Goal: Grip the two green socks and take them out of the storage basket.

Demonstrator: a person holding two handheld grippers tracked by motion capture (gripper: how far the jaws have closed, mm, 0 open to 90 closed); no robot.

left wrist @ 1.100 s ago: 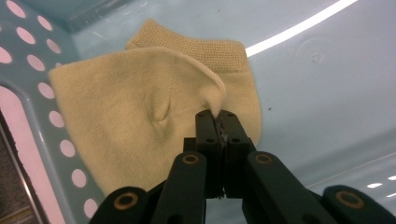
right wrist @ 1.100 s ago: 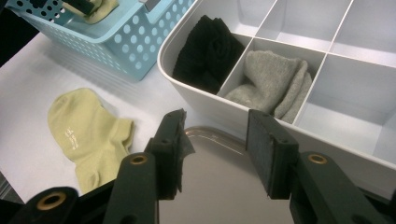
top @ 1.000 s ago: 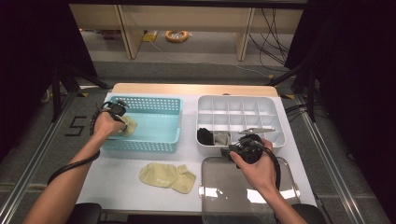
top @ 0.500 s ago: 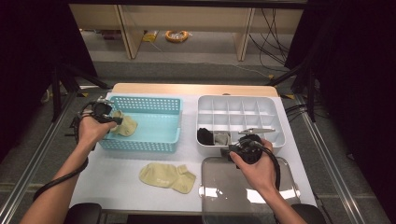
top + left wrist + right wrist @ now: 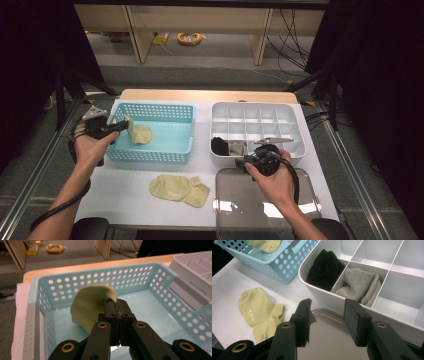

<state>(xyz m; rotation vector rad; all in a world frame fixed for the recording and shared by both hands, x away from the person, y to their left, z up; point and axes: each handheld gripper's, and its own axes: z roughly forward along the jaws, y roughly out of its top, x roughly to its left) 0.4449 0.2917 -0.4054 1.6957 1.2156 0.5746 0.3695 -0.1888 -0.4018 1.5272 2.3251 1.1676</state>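
We hold a two-jaw gripper in each hand at a white-topped table (image 5: 125, 200). Our left gripper (image 5: 120, 125) has its black jaws pressed together on the edge of a pale yellow-green fabric sock (image 5: 90, 306), which hangs folded from the jaw tips over the left end of a light blue perforated plastic basket (image 5: 165, 156). A matching pale yellow-green sock (image 5: 179, 189) lies flat on the table just in front of that basket, its long axis running left to right, between our two hands.

Our right gripper (image 5: 327, 320) rests with its jaws wide and nothing between them, above a clear plastic lid (image 5: 265, 205), just in front of a white divided plastic organiser box (image 5: 257, 109). That box holds a rolled black sock (image 5: 325, 270) and a grey sock (image 5: 359, 286) in neighbouring near compartments.

We judge the flat sock lies slightly nearer our right gripper, down and to its left.
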